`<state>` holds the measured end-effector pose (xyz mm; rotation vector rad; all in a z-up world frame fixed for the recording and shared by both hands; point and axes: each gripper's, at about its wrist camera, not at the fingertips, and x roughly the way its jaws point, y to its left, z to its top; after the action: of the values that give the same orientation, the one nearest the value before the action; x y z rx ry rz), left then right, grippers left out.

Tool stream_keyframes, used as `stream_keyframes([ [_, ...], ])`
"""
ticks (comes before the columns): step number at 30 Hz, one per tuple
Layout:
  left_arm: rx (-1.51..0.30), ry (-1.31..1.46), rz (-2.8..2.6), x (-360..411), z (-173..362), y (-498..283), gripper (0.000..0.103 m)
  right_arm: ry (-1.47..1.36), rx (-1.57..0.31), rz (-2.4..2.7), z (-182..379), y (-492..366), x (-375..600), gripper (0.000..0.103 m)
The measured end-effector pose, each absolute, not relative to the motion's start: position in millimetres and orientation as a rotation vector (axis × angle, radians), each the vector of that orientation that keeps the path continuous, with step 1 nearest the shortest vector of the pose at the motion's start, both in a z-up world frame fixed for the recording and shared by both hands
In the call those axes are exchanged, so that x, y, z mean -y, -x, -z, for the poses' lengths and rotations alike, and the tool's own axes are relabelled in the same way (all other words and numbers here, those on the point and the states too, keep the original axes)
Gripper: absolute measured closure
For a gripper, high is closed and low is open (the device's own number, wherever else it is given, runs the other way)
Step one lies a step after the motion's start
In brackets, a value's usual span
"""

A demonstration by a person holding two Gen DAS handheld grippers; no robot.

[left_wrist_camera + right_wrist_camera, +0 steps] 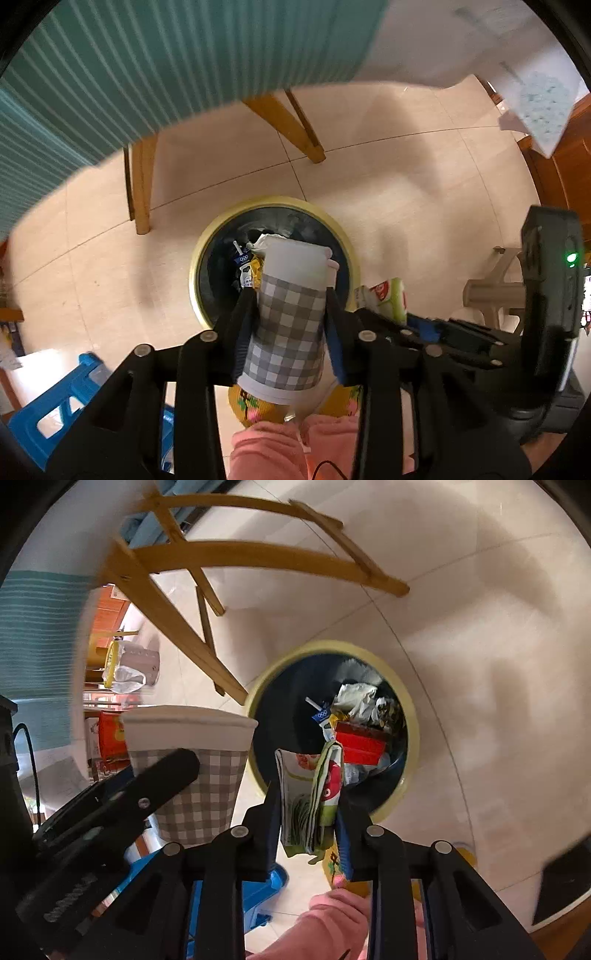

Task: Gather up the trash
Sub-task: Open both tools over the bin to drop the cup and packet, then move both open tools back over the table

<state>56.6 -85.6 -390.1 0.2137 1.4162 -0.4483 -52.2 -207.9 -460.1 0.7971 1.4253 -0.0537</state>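
Jaws, left gripper (291,314): clamped on the sides of a grey-and-white checked paper cup (290,321), pads pressing its wall on both flanks. Cup's long axis runs along the fingers, white-rimmed mouth pointing away and down toward the trash bin (207,240).

Jaws, right gripper (308,812): clamped on a flattened drink carton (312,797), white and green with a red round mark; its long axis also lies along the fingers, top end toward the bin.

Landmark: round bin, yellow rim, dark liner, standing on pale floor tiles (406,192).

Relation to the bin: both held items hang above it, grippers pointing steeply down. In the left wrist view the cup's mouth overlaps the bin opening, near its middle. In the right wrist view the carton's tip overlaps the near rim and only partly the opening. Judgement: the left hand looks better centred for release; the right may need a small carry further over the rim.

Bin contents: red box (360,744), crumpled wrappers (356,698), a small blue-and-white carton (321,716) with a straw.

Writing: five Olympic rings show on that small carton; other print too small to read.

Near the bin: wooden table legs (142,188), blue plastic stool (62,398), pink trousers (273,446) and yellow patterned slippers (247,404) of the person.
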Motion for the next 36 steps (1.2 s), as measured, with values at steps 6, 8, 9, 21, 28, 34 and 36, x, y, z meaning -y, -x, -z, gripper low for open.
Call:
stream_keyframes([
  [6,-1.432,-0.208,0.441,77,425,-66,0.053,-0.813,-1.453,0.079,511,46,205,0.059],
  [8,-1.458,-0.203,0.437,73,437,-71,0.05,-0.824,-1.454,0.108,525,46,206,0.041],
  [9,-1.472,-0.21,0.432,73,442,-72,0.044,-0.831,-1.446,0.125,529,45,207,0.038],
  [21,-1.446,-0.242,0.376,53,446,-80,0.024,-0.78,-1.382,0.162,525,41,204,0.032],
  [28,-1.437,-0.217,0.361,50,429,-76,0.024,-0.775,-1.356,0.15,500,52,204,0.032],
  [34,-1.436,-0.199,0.348,50,398,-64,0.024,-0.792,-1.334,0.15,459,66,205,0.032],
  [36,-1.431,-0.197,0.334,49,382,-59,0.024,-0.793,-1.333,0.148,440,72,205,0.032],
])
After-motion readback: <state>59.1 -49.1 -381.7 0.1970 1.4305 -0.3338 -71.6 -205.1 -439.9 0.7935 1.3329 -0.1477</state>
